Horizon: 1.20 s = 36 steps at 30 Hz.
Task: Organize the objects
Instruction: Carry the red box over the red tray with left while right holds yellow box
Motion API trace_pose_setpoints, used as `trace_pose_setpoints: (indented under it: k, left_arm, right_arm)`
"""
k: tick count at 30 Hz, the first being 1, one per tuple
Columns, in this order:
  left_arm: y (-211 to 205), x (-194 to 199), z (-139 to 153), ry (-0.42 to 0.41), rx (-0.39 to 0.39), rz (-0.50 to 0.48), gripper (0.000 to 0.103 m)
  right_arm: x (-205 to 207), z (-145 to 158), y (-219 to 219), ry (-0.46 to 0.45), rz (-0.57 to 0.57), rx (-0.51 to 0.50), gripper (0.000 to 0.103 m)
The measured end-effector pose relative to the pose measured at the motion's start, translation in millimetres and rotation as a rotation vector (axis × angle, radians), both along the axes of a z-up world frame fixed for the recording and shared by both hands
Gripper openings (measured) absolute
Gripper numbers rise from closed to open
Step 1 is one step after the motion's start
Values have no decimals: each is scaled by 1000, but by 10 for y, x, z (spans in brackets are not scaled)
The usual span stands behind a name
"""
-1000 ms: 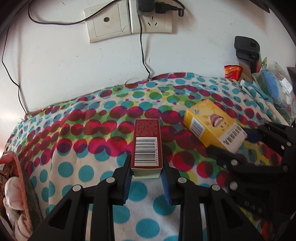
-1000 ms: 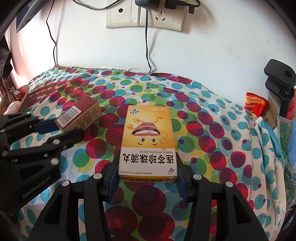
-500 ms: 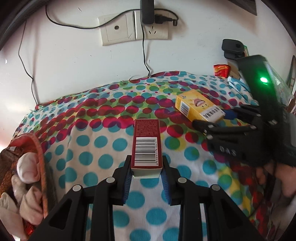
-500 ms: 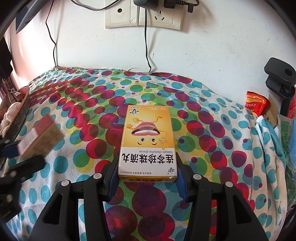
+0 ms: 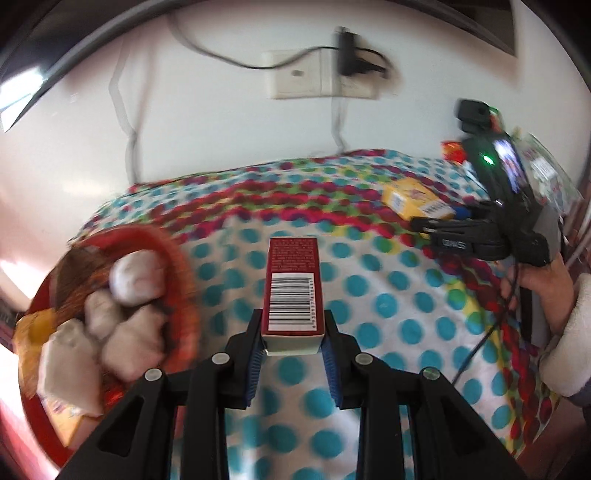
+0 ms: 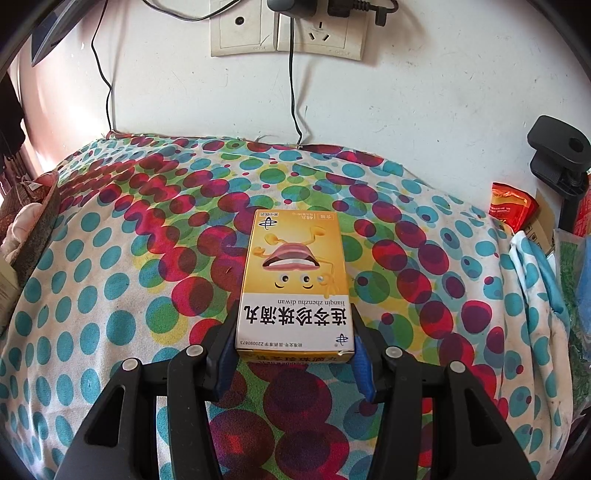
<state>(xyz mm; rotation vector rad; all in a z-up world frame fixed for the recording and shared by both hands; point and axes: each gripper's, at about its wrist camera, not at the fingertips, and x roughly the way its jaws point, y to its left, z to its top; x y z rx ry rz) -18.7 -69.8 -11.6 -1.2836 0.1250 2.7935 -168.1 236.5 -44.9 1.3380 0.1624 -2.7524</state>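
My left gripper (image 5: 292, 345) is shut on a dark red box (image 5: 293, 286) with a white barcode label, held above the dotted cloth. To its left stands a red woven basket (image 5: 173, 254) with pale rolled cloths inside. My right gripper (image 6: 293, 356) is shut on a yellow medicine box (image 6: 295, 280) printed with a cartoon mouth, its far end over the cloth. In the left wrist view the right gripper (image 5: 428, 223) shows at the far right with the yellow box (image 5: 415, 203), a hand (image 5: 543, 280) and white sleeve behind it.
A polka-dot cloth (image 6: 129, 280) covers the surface up to a white wall with sockets (image 6: 288, 33) and hanging cables. At the right edge lie a red snack packet (image 6: 509, 206), a black clamp (image 6: 561, 155) and bagged items. The basket's rim (image 6: 40, 218) shows at far left.
My left gripper has swung left and upward with the red box, so the basket has come into its view. It has left the right wrist view. The right gripper and yellow box stay put.
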Motion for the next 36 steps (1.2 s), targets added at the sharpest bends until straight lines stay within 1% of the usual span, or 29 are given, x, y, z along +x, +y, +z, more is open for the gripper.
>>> trace_pose_setpoints:
  k: [2,7,9,13,16,19,23,25,27,33,36]
  left_arm:
    - [-196,62,92,25,7,41,29]
    - [-617,135,200,41,-6,141,29]
    - [-776,153,181,36,-27,184,29]
    - [-1036,137,91,10,-20,250,29]
    - [-1184,121,61,11,-28,283,29]
    - [-1334,50,17,-6,-24,322,29]
    - [-1486,-42,-49,-26,-7,356,29]
    - [-1511,-89,-71,-28,-21,364,29]
    - [-1525,-149,-88,-36,-18,360,29]
    - [-1628,-310,-126,-65,-28,393,29]
    - [-1677,-350,-181,-88,-6,402,30]
  right_arm:
    - [-1,0,0,0,0,-2,48]
    - [1,3,-9,1,0,3,48]
    - [1,2,-7,2,0,6,48]
    - [4,5,-18,1,-1,4,48]
    - [5,5,-19,1,-1,5,48]
    - [6,6,-24,1,-1,6,49]
    - [6,6,-23,1,-2,5,49]
    - [6,6,-24,1,-2,3,49]
    - [6,7,-28,1,-2,4,49]
    - [2,9,-20,1,-3,6,50]
    - [2,10,-24,1,-3,5,50]
